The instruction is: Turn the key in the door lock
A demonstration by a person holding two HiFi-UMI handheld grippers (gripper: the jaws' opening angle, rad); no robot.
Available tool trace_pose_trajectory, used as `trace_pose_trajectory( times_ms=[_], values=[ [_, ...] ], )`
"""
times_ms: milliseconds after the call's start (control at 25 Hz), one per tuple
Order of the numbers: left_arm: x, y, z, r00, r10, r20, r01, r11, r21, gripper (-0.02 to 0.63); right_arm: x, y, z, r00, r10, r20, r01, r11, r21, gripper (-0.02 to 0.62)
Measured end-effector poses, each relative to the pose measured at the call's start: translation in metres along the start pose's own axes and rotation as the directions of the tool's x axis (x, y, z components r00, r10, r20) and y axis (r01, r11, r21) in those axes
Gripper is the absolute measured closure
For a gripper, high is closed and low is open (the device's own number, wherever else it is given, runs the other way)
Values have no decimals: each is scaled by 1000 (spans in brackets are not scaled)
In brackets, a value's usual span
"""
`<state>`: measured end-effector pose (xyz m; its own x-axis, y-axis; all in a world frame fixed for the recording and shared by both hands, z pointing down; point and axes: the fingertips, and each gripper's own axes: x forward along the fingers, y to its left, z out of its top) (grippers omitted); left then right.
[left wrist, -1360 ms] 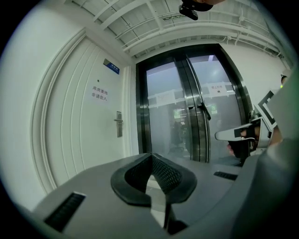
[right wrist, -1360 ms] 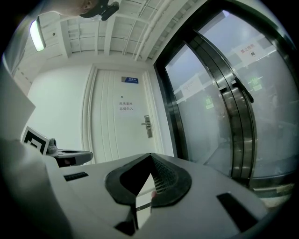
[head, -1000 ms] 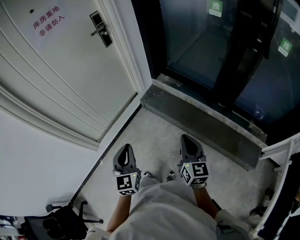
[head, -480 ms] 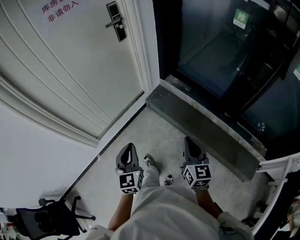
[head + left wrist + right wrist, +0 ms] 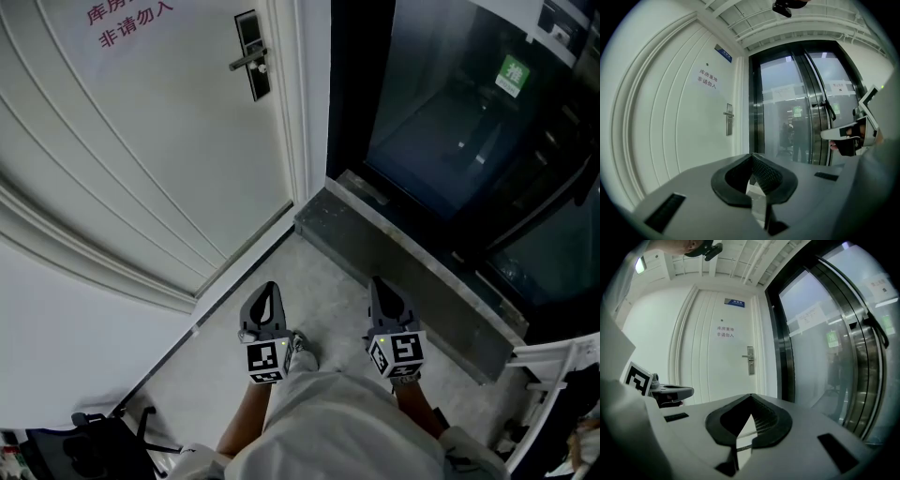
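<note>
Above floor (image 5: pixel 314 267), short of door lock (image 5: pixel 252 56): L hand-held gripper (image 5: pixel 271 289), R hand-held gripper (image 5: pixel 379 283), each w/ jaws together.

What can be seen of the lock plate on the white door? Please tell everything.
The lock plate is a tall, narrow rectangle, metal-looking, mounted upright near the right edge of the closed white door. A silver lever handle sticks out from it, level, pointing away from that edge. Nothing touches it. It is too small to show a key.
</note>
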<state>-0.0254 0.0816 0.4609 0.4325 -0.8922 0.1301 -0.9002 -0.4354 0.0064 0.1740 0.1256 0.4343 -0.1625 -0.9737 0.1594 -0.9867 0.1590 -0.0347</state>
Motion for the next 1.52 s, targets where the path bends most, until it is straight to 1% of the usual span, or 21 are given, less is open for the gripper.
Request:
trace_pose_trajectory(
  times_ms=[80, 240, 320, 520, 640, 800, 1040, 1240, 1360, 1520],
  values=[
    [17, 11, 0, 1000, -18, -15, 18, 1000, 2, 595, 19, 5, 7, 1000, 7, 6, -7, 1000, -8, 603],
    [50, 30, 20, 998, -49, 34, 49, 999, 19, 597, 59, 12, 13, 1000, 4, -3, -4, 1000, -18, 603],
    [63, 44, 24, 998, -49, 46, 49, 999, 19, 595, 79, 20, 15, 1000, 12, -4, -12, 1000, -21, 603],
    [88, 79, 23, 998, -42, 43, 41, 999, 24, 595, 121, 41, 17, 999, 40, 1, -40, 998, -38, 603],
    [100, 92, 23, 998, -40, 38, 39, 999, 20, 596, 138, 44, 11, 999, 32, -19, -32, 999, -32, 603],
    [114, 100, 23, 999, -32, 34, 32, 999, 16, 595, 157, 32, 10, 999, 18, -30, -19, 1000, -21, 603],
    [143, 111, 19, 1000, 5, 13, -5, 1000, 6, 597, 188, 22, 16, 998, 49, -26, -50, 998, -28, 603],
    [176, 102, 28, 999, 31, 19, -31, 999, 11, 595, 225, -11, 14, 997, 68, -45, -69, 997, -29, 603],
    [201, 105, 37, 998, 67, 19, -67, 998, 19, 596, 257, -26, 29, 994, 101, -32, -102, 994, -31, 603],
    [235, 108, 48, 992, 123, 28, -124, 992, 23, 596, 294, -42, 45, 987, 161, -16, -161, 985, -61, 603]
  ],
)
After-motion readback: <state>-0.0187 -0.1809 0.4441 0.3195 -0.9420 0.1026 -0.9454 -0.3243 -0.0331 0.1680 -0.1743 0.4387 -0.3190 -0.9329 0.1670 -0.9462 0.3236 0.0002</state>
